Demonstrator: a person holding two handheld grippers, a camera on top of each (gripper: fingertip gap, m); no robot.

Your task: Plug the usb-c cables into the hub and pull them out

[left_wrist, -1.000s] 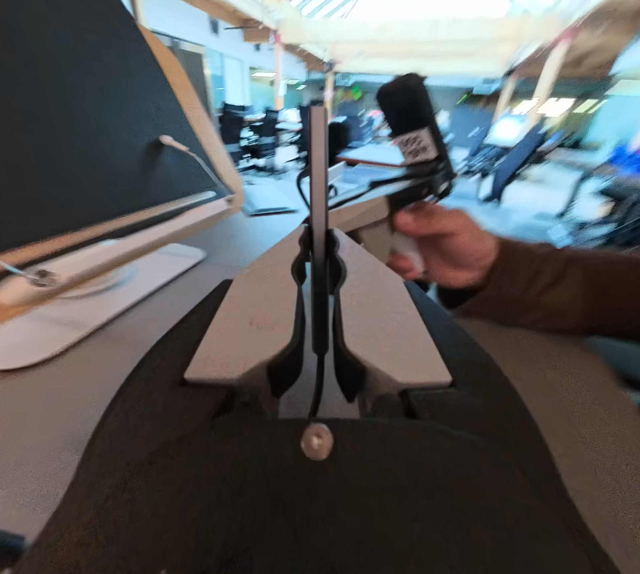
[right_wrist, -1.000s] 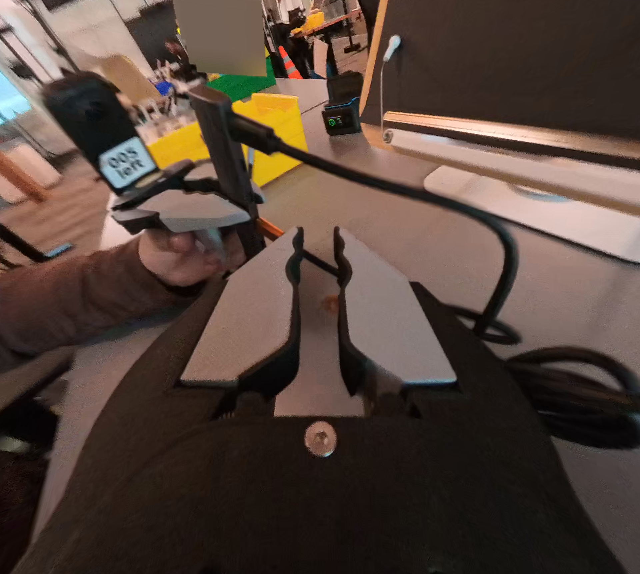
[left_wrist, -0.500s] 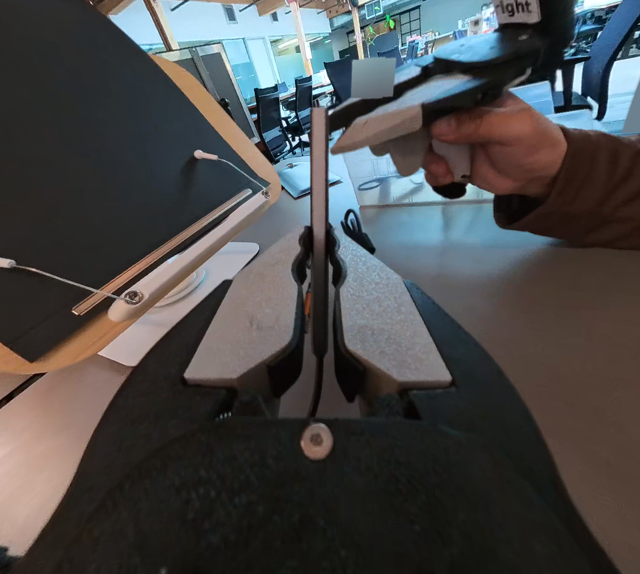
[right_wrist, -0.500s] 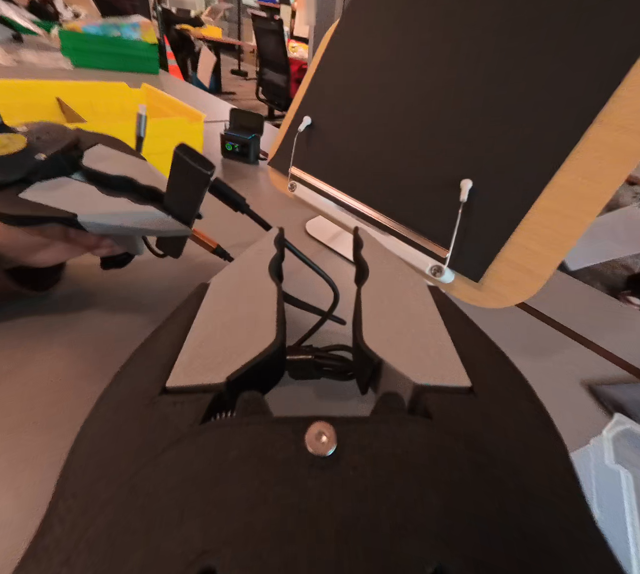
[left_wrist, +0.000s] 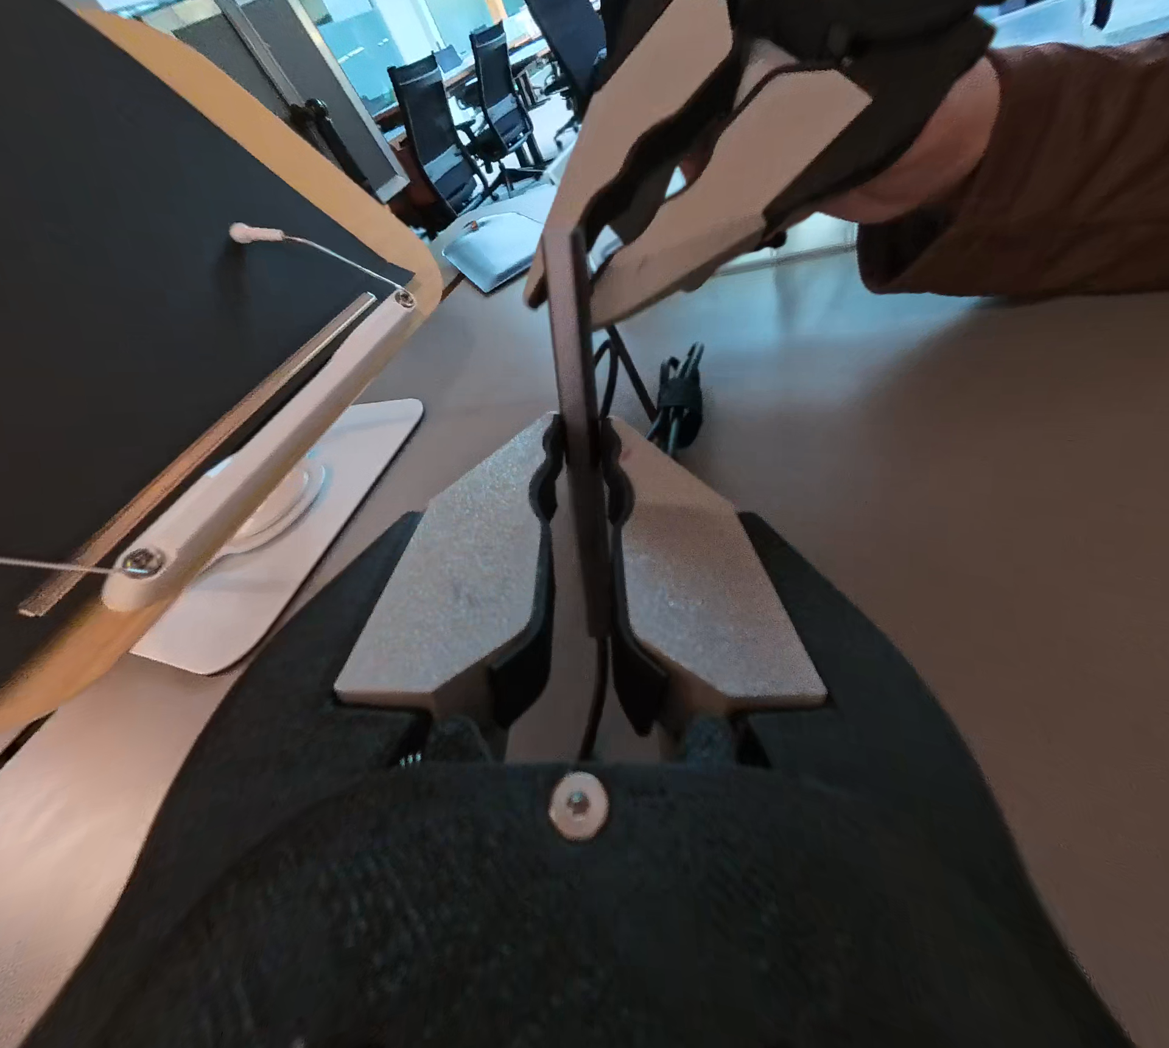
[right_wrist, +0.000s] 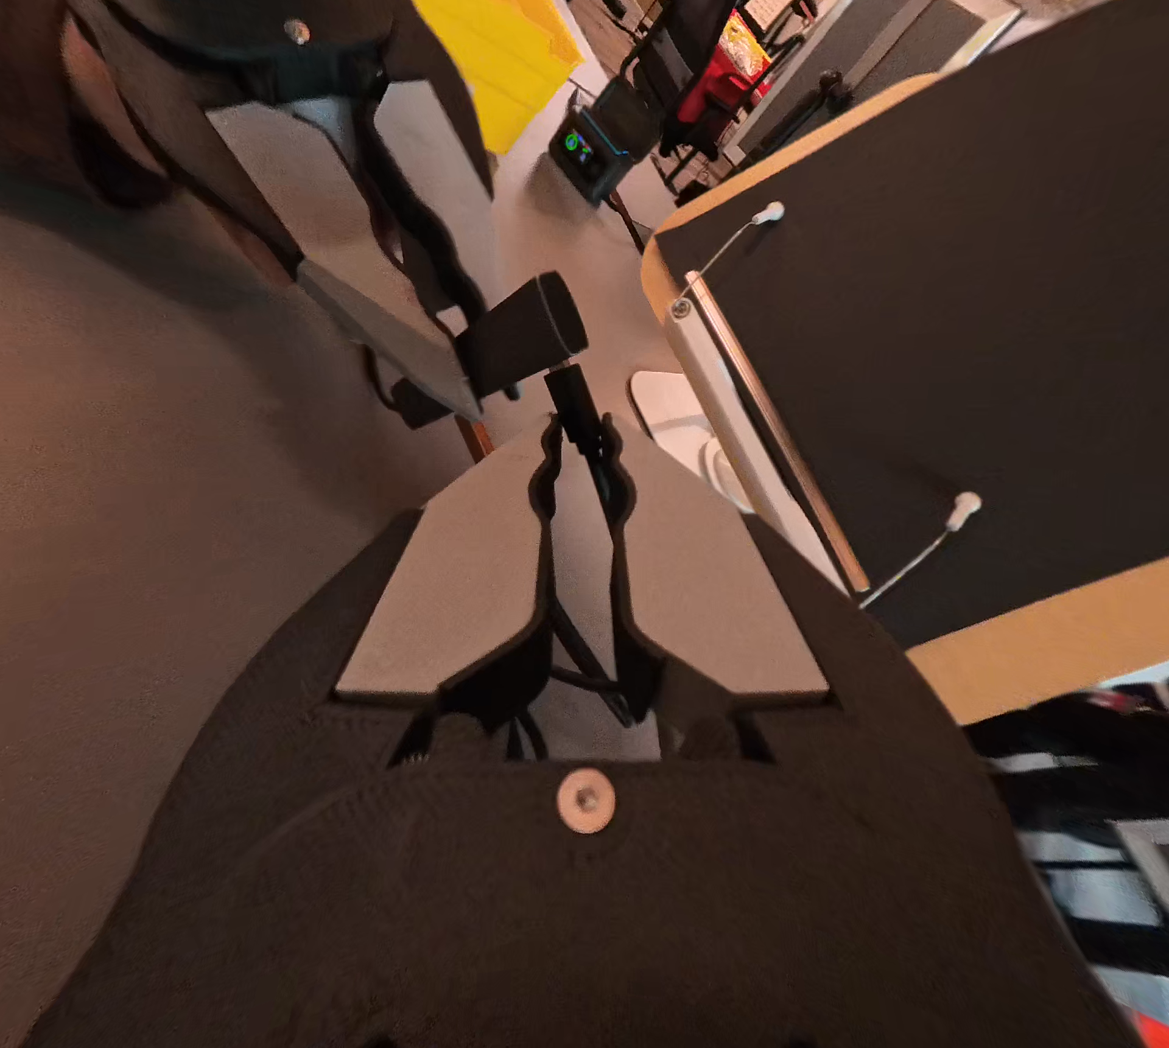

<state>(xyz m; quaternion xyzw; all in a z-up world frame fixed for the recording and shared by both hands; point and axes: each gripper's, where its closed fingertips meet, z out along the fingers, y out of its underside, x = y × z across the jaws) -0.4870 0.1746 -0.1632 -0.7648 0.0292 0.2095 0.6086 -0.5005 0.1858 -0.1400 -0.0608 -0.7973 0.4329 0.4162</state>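
Your left tool [left_wrist: 579,448] clamped on hub [left_wrist: 572,360], held above counter [left_wrist: 949,448]. Right tool [right_wrist: 579,429] fingers apart around usb-c plug [right_wrist: 572,401], plug seated. Risk: angled pull twists hub, strains port.

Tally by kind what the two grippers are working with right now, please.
Grippers: 2 (left gripper, right gripper)
Hub: 1 (hub)
USB-C plug at the hub: 1 (plug)
Coiled black cable on the desk: 1 (cable bundle)
Total: 5

Black hub [right_wrist: 525,330], yellow bins [right_wrist: 487,25], grey table [left_wrist: 917,448].
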